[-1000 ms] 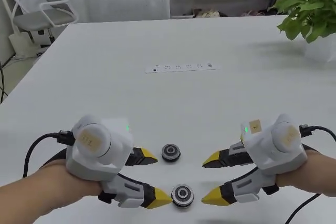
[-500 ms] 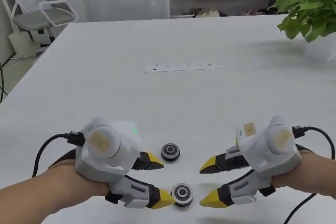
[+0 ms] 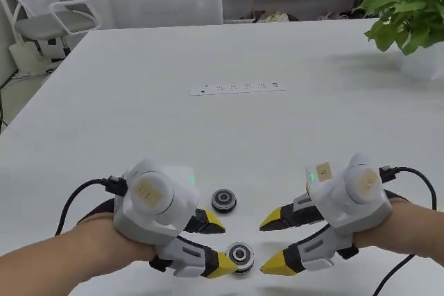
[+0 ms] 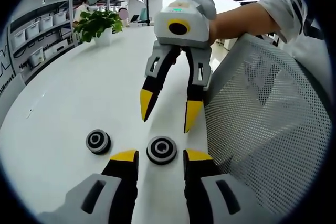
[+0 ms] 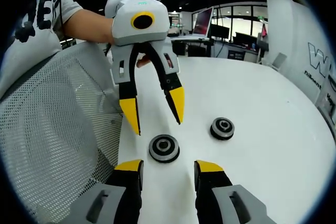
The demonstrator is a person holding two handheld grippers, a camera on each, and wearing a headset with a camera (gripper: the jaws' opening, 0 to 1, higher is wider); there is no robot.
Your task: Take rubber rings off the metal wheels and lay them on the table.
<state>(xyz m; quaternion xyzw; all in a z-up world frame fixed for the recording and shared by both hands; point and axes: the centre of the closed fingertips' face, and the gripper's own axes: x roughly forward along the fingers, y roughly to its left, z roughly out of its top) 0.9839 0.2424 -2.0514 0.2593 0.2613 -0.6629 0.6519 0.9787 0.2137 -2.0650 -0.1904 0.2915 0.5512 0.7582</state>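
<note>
One: Both grippers have drawn in toward each other over the last second. The left gripper (image 3: 220, 243) came further, and its fingers now reach the near wheel (image 3: 240, 255), while the right gripper (image 3: 267, 245) has crept in from the other side. Neither wheel has shifted on the desk (image 3: 229, 136).

Two: And the fingers?

One: Both pairs are parted fairly wide and hold nothing. Either pair could straddle the wheel.

Two: Which way does it lie from them?

One: Straight ahead of both, in the gap between the two sets of tips. In each gripper view it sits just beyond that gripper's own fingers, midway between them. From the head view, one left finger is just beside the rim, perhaps touching — I can't tell — and the right tips stand a little off. So the left is the closer one.

Two: Any long axis?

One: None — it's round and lies flat, axle up. Its rubber ring (image 5: 153, 149) looks to be still on. The far wheel (image 3: 223, 200) lies just past the farther fingertips of both grippers.
</note>
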